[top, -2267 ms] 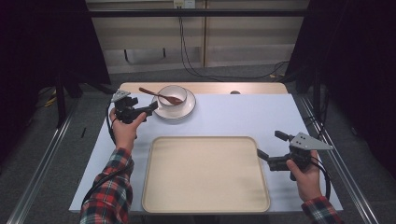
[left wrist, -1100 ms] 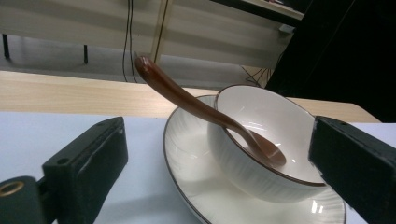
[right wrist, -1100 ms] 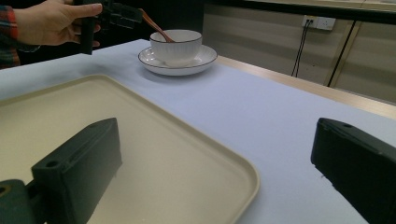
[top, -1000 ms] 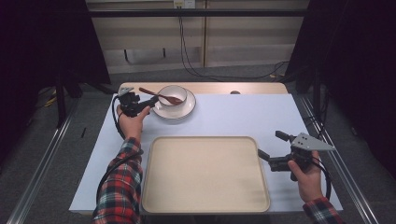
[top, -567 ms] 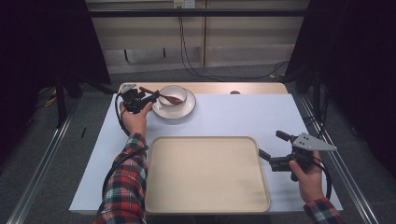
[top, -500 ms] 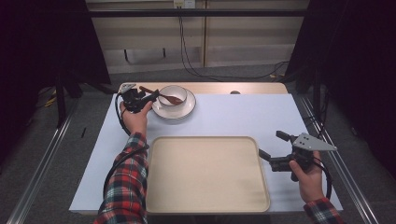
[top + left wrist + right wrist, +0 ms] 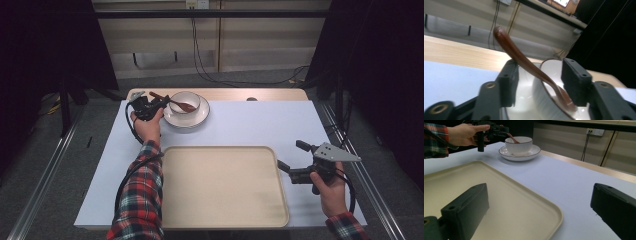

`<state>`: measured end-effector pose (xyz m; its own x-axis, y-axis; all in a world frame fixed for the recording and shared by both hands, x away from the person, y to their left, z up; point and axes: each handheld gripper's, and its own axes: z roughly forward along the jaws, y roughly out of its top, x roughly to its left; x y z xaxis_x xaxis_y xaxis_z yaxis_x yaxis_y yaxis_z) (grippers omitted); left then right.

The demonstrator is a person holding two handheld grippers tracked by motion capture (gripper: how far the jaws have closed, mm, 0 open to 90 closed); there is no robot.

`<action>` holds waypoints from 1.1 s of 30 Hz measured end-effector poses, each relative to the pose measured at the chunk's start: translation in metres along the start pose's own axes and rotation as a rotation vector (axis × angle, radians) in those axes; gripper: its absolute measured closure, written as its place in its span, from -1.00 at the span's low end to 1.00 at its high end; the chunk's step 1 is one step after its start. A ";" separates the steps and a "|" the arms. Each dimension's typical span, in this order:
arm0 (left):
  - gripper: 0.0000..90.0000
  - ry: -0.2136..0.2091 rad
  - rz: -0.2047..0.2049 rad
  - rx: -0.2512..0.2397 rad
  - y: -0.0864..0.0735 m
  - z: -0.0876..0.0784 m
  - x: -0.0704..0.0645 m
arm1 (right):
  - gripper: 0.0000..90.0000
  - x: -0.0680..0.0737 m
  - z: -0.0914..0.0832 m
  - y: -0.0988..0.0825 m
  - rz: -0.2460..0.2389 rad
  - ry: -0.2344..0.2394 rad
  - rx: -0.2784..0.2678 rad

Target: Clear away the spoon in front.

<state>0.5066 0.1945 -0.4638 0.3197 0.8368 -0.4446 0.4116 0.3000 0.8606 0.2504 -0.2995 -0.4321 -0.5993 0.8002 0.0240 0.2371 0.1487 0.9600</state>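
At the far left of the table, the left gripper point(image 7: 159, 102) is positioned at the handle of the slim reddish-brown spoon point(image 7: 172, 102), whose bowl end rests inside the white ribbed ceramic bowl point(image 7: 184, 102). The bowl stands on a round white saucer point(image 7: 196, 119), which sits on the pale blue table covering point(image 7: 260, 122) just in front of the light wooden table edge point(image 7: 275, 94).

In the left gripper view, the spoon handle point(image 7: 524, 60) rises from the bowl point(image 7: 549, 100) and passes between the two black jaws. The jaws have just been closing. The handle lies against the left pad point(image 7: 510, 83); a visible gap remains between the handle and the right pad point(image 7: 574, 82). The jaws are therefore part-closed around the handle and not yet clamped on it.

At the near right of the table, the right gripper point(image 7: 287, 157) is held just beside the right edge of the large cream rectangular plastic tray point(image 7: 222, 187). In the right gripper view, its jaws stand wide apart with nothing between them, and the rounded tray corner point(image 7: 554, 212) lies below them. The bowl point(image 7: 519, 143) and the left gripper point(image 7: 499, 130) appear at the far side in that view.
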 end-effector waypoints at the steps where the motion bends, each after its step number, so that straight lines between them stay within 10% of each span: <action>1: 0.18 -0.001 0.004 -0.004 0.000 -0.001 0.000 | -0.97 0.000 0.000 0.000 -0.001 -0.002 -0.001; 19: 0.87 -0.112 0.005 -0.076 0.011 -0.003 -0.024 | -0.97 -0.001 -0.003 0.001 0.004 -0.008 -0.016; 33: 0.87 -0.140 0.058 -0.081 0.025 -0.010 -0.035 | -0.97 -0.002 -0.003 0.001 0.002 -0.009 -0.015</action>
<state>0.4976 0.1770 -0.4242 0.4590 0.7833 -0.4193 0.3206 0.2942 0.9004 0.2496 -0.3031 -0.4300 -0.5923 0.8054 0.0236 0.2271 0.1387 0.9639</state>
